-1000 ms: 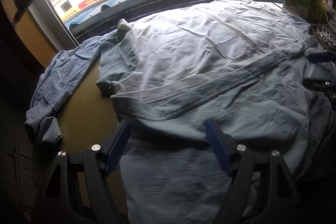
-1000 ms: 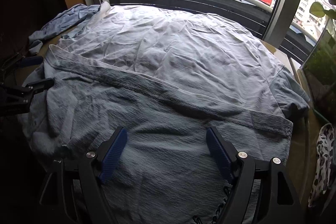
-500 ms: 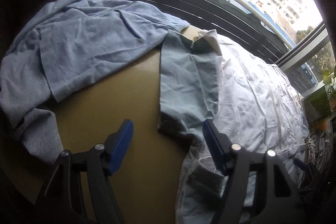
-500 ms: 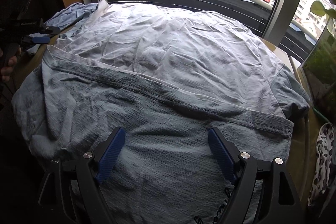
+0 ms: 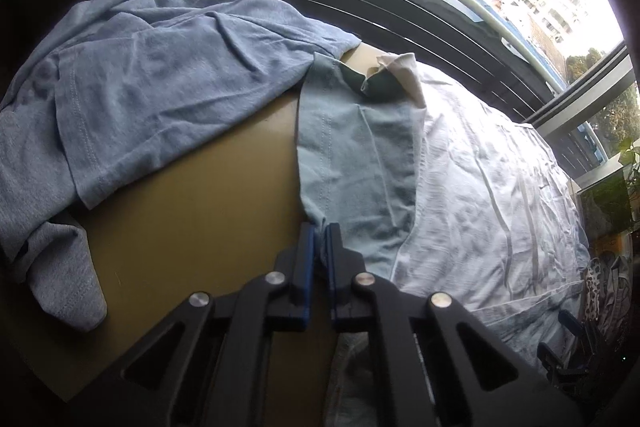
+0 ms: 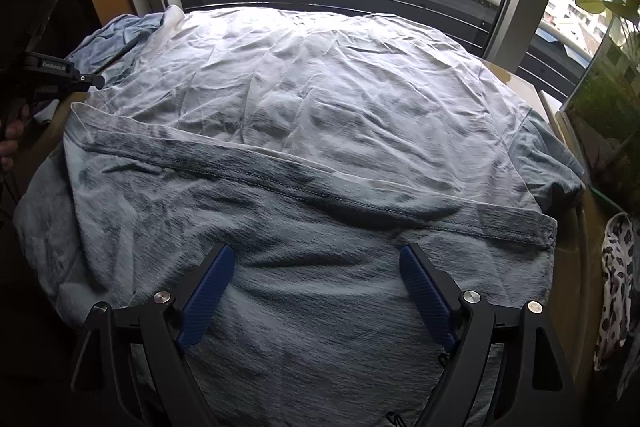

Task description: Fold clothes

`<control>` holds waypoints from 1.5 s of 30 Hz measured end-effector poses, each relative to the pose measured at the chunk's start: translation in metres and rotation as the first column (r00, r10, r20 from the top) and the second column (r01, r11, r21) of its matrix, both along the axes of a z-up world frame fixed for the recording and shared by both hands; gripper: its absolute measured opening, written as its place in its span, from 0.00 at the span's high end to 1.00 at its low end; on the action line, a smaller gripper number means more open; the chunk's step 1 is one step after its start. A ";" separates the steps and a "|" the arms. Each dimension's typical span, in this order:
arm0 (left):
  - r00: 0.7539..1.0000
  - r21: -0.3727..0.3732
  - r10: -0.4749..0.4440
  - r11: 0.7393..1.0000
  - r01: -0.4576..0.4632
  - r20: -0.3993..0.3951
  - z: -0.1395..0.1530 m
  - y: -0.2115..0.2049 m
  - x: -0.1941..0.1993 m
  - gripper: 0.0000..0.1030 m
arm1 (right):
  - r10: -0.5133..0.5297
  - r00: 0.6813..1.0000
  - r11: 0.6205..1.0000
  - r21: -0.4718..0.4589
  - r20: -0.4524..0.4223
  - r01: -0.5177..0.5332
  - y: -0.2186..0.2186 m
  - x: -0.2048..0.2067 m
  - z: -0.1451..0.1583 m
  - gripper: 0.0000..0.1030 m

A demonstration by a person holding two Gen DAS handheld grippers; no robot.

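Observation:
A pale grey-blue shirt (image 6: 320,131) lies spread over the table, its lower part folded up so the hem band (image 6: 312,187) runs across the middle. Its left sleeve (image 5: 352,163) lies flat on the tan table. My left gripper (image 5: 319,239) is shut on the near corner of that sleeve. It also shows in the right wrist view (image 6: 96,81) at the shirt's far left. My right gripper (image 6: 314,267) is open, hovering over the near part of the shirt, holding nothing.
A second blue shirt (image 5: 152,87) lies crumpled at the table's left, partly over the edge. The tan table (image 5: 192,227) shows between the two. A window with railing runs behind. A plant tank (image 6: 608,99) and a leopard-print cloth (image 6: 616,267) sit at the right.
My left gripper swung from the shirt's near part to the left sleeve, moved in and shut on its corner. My right gripper has stayed open over the shirt.

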State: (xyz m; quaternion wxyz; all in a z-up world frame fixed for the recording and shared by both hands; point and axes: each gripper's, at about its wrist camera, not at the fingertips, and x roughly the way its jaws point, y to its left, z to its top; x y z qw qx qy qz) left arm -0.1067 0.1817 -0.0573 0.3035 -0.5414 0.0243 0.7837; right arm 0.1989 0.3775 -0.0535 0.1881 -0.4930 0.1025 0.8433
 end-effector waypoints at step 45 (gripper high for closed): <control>0.892 -0.129 -0.266 0.964 0.234 -0.366 0.036 0.075 0.142 0.29 | -0.171 0.982 0.984 -0.062 -0.075 0.166 0.106 0.004 0.047 0.17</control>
